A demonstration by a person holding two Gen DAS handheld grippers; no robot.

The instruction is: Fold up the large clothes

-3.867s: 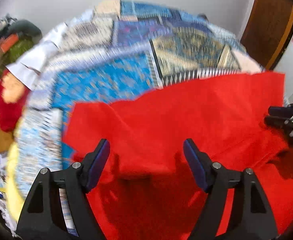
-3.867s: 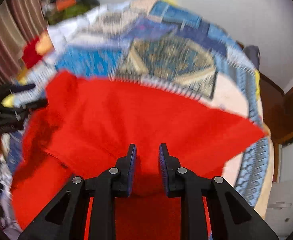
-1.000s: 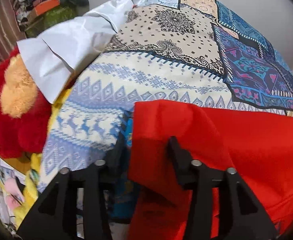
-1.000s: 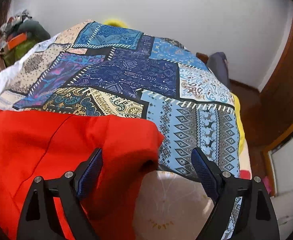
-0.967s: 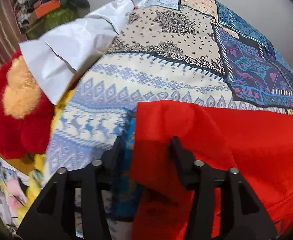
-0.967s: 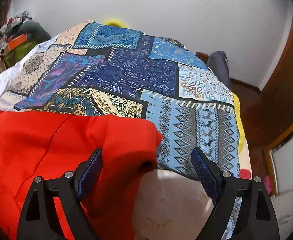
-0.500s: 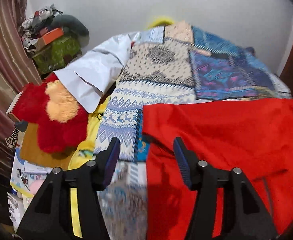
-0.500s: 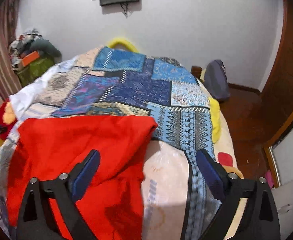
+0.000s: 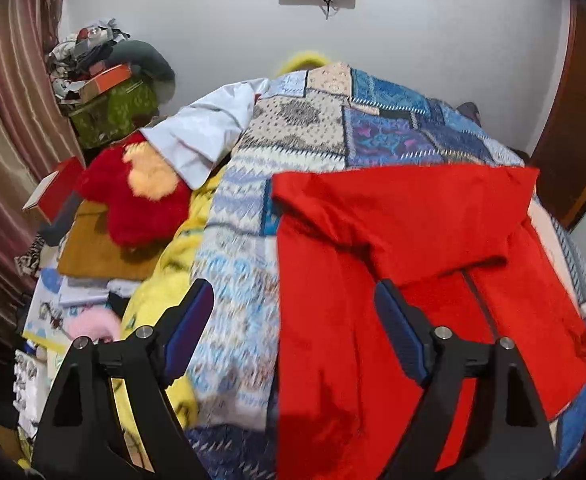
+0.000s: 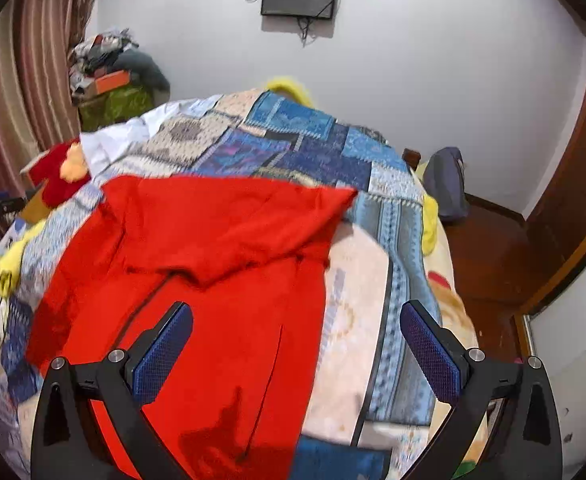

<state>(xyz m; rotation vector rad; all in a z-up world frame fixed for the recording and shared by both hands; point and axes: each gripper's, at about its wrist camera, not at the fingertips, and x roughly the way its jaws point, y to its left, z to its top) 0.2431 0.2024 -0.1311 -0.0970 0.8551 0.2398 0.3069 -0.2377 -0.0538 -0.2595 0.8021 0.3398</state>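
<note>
A large red garment (image 9: 405,248) lies on the patchwork bedspread (image 9: 333,128), its far part folded back over the near part. The left gripper (image 9: 295,320) hangs above the garment's left edge, jaws opening and wide apart, with nothing between the blue pads. In the right wrist view the same red garment (image 10: 221,240) spreads across the bed's left half. The right gripper (image 10: 297,344) hovers over the garment's right edge and the bedspread (image 10: 373,280), its jaws opening to full width and gripping nothing.
A red and orange plush toy (image 9: 141,196), a white cloth (image 9: 201,136) and yellow bedding (image 9: 165,276) lie left of the bed. Boxes and clothes pile (image 9: 105,92) in the far left corner. A dark bag (image 10: 447,184) and wooden door (image 10: 573,208) stand right.
Both grippers let go of the red garment's folded edge, opened wider and pulled back and up from the bed, so more of the room shows. The garment stays folded on the bed.
</note>
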